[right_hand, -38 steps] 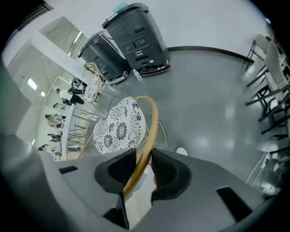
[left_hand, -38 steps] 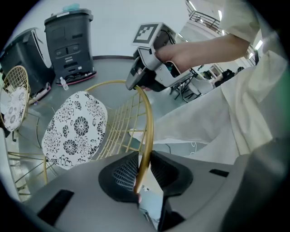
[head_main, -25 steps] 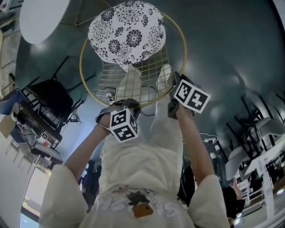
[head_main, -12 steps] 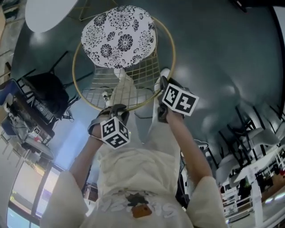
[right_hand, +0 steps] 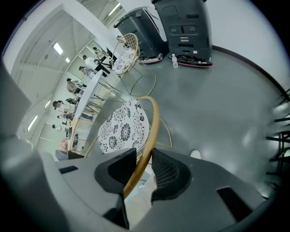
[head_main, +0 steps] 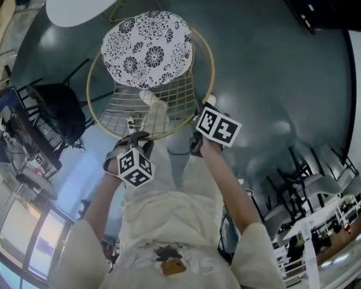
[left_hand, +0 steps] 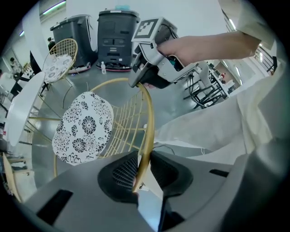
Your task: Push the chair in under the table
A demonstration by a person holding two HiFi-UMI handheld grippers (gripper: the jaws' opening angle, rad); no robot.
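Both the left gripper [left_hand: 142, 159] and right gripper [right_hand: 144, 159] loosely straddle the chair rim [head_main: 210, 62], the left jaws having just been opening; the table [head_main: 73, 10] lies beyond, upper left.

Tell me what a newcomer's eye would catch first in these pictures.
The floral cushion on the gold wire chair stands out at top centre, near the white table. The left tongs and right tongs straddle its rim; the left jaws have just been opening.
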